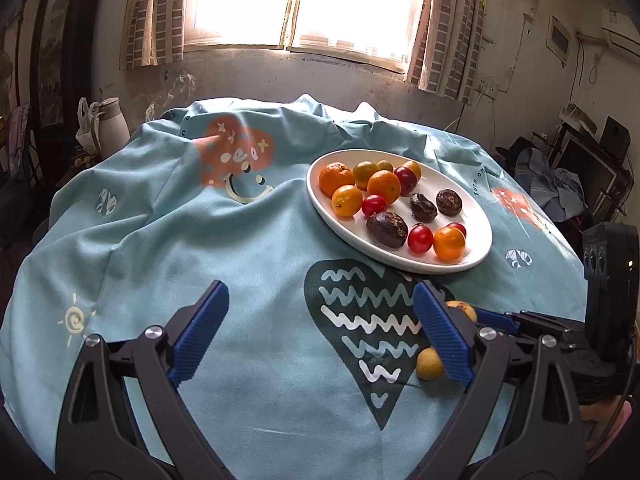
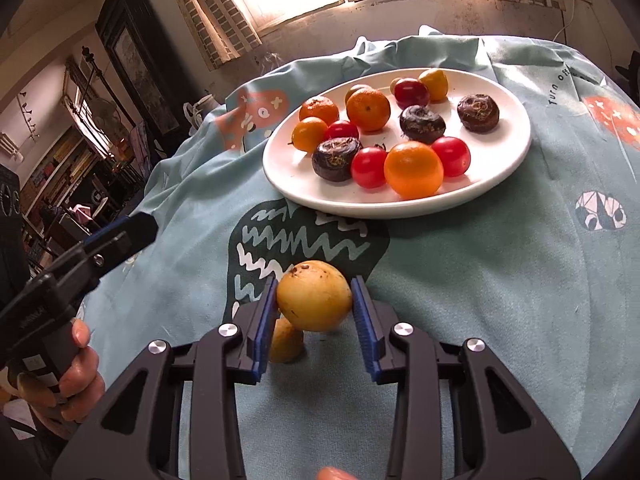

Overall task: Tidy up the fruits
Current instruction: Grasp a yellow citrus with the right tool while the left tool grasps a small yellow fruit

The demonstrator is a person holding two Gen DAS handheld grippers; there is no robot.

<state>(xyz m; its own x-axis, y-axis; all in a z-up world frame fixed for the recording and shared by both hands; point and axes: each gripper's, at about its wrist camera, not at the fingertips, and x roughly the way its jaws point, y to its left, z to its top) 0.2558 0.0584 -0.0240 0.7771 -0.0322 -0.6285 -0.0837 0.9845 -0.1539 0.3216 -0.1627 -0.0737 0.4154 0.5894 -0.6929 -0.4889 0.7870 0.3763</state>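
Blue patterned tablecloth [image 1: 248, 240]; bright window [image 1: 304, 0]; checked curtains [image 1: 452, 24]; white jug [image 1: 113, 120].

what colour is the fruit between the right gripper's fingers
Dull yellow fruit with small brown specks, clearest in the right wrist view.

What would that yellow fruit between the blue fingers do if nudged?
The yellow fruit looks round and smooth, so it would probably roll across the soft tablecloth. Its skin seems thin and blemished, so a hard squeeze from the right gripper might bruise it.

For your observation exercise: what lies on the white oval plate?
White oval plate holds orange citrus fruits, red cherry tomatoes and three dark wrinkled fruits. Anything behind them stays hidden.
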